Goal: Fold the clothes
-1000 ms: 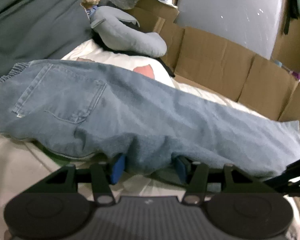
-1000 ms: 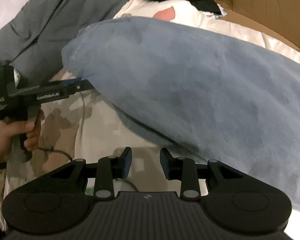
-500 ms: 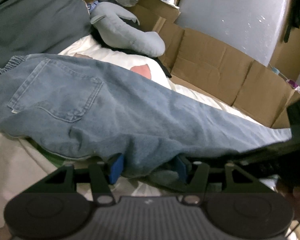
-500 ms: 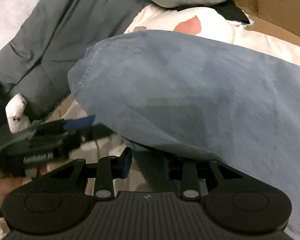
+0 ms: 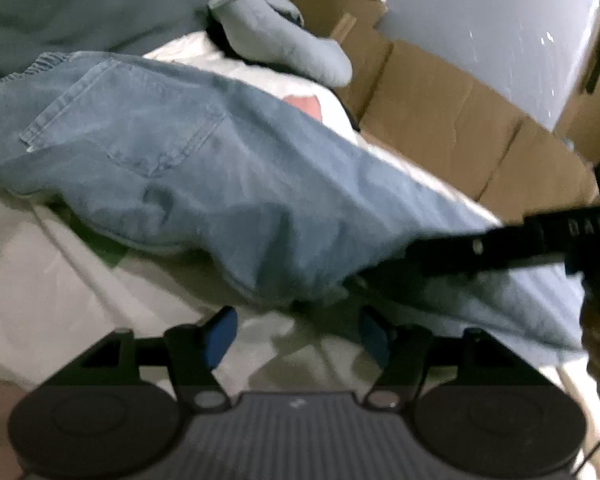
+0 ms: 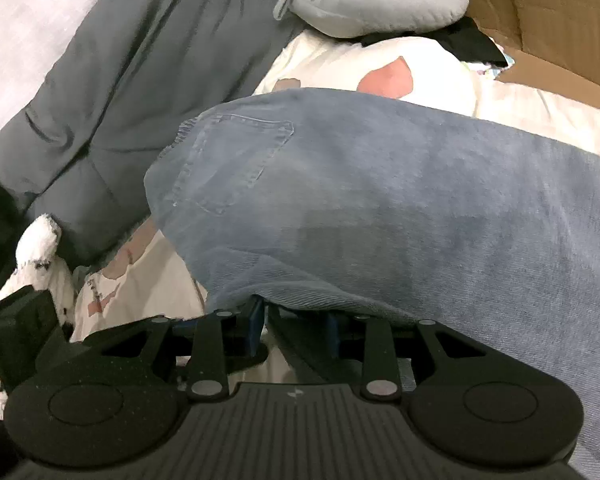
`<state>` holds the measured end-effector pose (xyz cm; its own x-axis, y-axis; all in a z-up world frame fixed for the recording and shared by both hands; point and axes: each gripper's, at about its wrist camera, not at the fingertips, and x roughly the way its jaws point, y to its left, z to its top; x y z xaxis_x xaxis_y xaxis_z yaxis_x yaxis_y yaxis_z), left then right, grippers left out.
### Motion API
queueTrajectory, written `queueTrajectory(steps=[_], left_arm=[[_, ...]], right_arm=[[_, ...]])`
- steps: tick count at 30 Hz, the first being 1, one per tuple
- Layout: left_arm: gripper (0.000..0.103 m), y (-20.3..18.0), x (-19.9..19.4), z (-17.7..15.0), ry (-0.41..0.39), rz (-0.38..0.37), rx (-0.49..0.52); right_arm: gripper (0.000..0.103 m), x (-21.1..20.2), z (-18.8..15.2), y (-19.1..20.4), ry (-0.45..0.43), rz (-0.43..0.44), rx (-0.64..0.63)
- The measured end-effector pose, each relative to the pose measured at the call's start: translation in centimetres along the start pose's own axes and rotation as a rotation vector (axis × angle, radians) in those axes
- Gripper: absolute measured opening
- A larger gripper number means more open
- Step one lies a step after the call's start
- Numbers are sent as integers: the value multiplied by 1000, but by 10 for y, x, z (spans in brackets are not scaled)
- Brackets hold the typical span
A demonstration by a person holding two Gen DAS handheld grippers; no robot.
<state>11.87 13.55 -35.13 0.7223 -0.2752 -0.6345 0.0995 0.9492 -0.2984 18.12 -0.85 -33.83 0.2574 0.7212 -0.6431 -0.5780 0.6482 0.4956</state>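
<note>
The light blue denim jeans (image 5: 220, 168) are lying folded lengthwise across the pale printed bedsheet (image 5: 40, 280), waistband and back pocket toward the far left corner of the bed by the dark grey quilted duvet (image 6: 112, 80), legs trailing off to the right beside the brown cardboard sheets (image 5: 452, 120).

The left gripper (image 5: 296, 330) is letting go: its jaws are opening, blue pads standing wide with nothing but sheet between them, the denim's near fold just beyond the tips. The right gripper (image 6: 292, 330) is sitting at the near edge of the jeans, fingers at a middling gap with a thick roll of denim draped over and between them; whether the pads are truly pinching it, I cannot tell, since the cloth is covering them.

By my reckoning the lengthwise fold is down and the crosswise one is coming. To do it well, the right hand should be taking both layers together, not only the top one, and the left should be clearing out sideways without dragging the edge. A grey U-shaped neck pillow (image 6: 376, 4) is waiting at the far edge, out of the way.
</note>
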Motion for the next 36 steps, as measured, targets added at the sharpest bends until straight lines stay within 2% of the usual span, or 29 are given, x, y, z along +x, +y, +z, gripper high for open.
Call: queueTrajectory(steps=[3,4,5,8,12,19,23,26,31,36], left_arm=[[64,3,0,7,-51,42,-48],[57,5,-1,10,-56,41,-71],[45,8,-3,13,-59,36,-93],[27,15,-11,19,-61,23,-141],[22,19,-23,23,-59,3,-163],[18,25,-42,33,-24,-28,-125],[16,28,-46,26,11,-21,-115],[15,36,-44,13,53,-3,-145],[13,44,-47,1,82,5,-158],[11,42,-56,1,100,-27,-113]], right_arm=[[38,-2,0,1,-4,2,-7],[38,-3,0,1,-7,2,-8],[38,-4,-1,0,-9,1,-9],[37,-6,-2,-1,-12,-1,-14],[37,-5,-8,1,-3,-14,-44],[37,-3,-18,6,27,-36,-102],[36,7,-34,6,100,-80,-129],[36,11,-48,5,143,-94,-137],[36,0,-55,-2,179,-45,-120],[36,-28,-60,-16,186,-6,-76]])
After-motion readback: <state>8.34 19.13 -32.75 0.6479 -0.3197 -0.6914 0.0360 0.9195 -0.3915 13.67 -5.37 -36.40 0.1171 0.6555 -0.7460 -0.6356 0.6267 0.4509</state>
